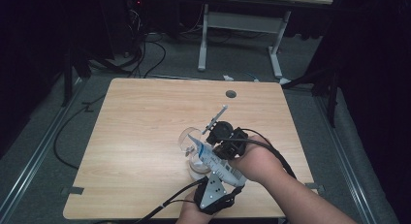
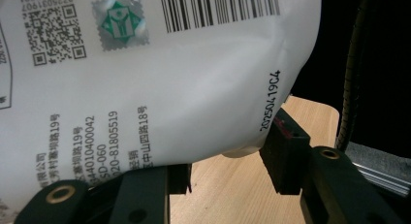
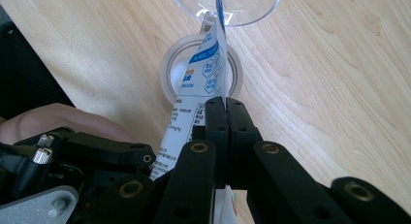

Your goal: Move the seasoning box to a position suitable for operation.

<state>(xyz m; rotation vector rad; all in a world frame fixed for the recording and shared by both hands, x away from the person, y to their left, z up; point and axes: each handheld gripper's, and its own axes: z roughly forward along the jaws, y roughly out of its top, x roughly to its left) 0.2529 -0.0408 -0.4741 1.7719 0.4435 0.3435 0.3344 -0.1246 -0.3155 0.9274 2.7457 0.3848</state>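
Near the front edge of the tabletop (image 1: pixel 145 127), right of its middle, both grippers grasp a white printed pouch (image 1: pixel 215 161). The left gripper (image 1: pixel 213 192) clamps its bulging lower end; the right gripper (image 3: pixel 226 110) pinches its flat edge with jaws tight together. The pouch tilts over a clear glass (image 1: pixel 190 141) standing beside a tape roll (image 3: pixel 169 73).

Overhead and gripper-mounted close views share the pouch (image 1: pixel 213 158).

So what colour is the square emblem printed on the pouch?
Green on silvery foil, on the white pouch; clearest in the left gripper view.
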